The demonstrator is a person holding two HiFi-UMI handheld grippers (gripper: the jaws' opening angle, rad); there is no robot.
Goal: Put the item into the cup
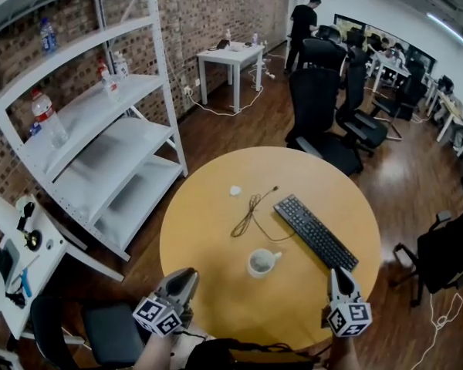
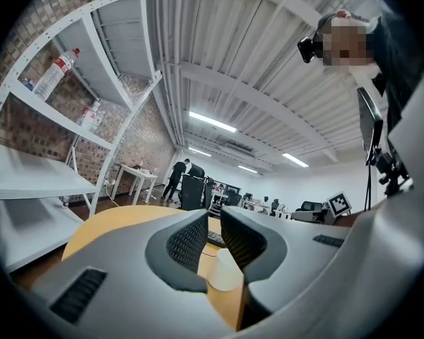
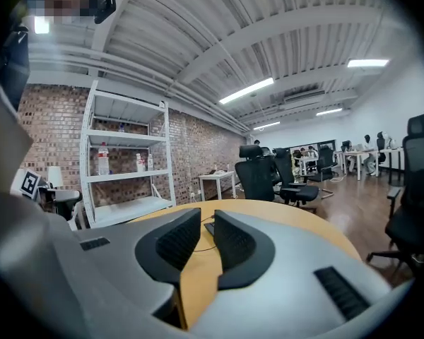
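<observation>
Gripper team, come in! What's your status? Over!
Left gripper open, empty. Right gripper open, empty. Small white item on table, beyond cup. Cable lies between them.

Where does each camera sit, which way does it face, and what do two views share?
Head view: on the head, steeply down at the round table, cup and keyboard; left gripper and right gripper at bottom.
Left gripper view: on that gripper, along its parted jaws toward the cup; the person upper right.
Right gripper view: on that gripper, along its parted jaws toward the shelves; the person upper left.
Shared: head and left gripper views both show the cup.
</observation>
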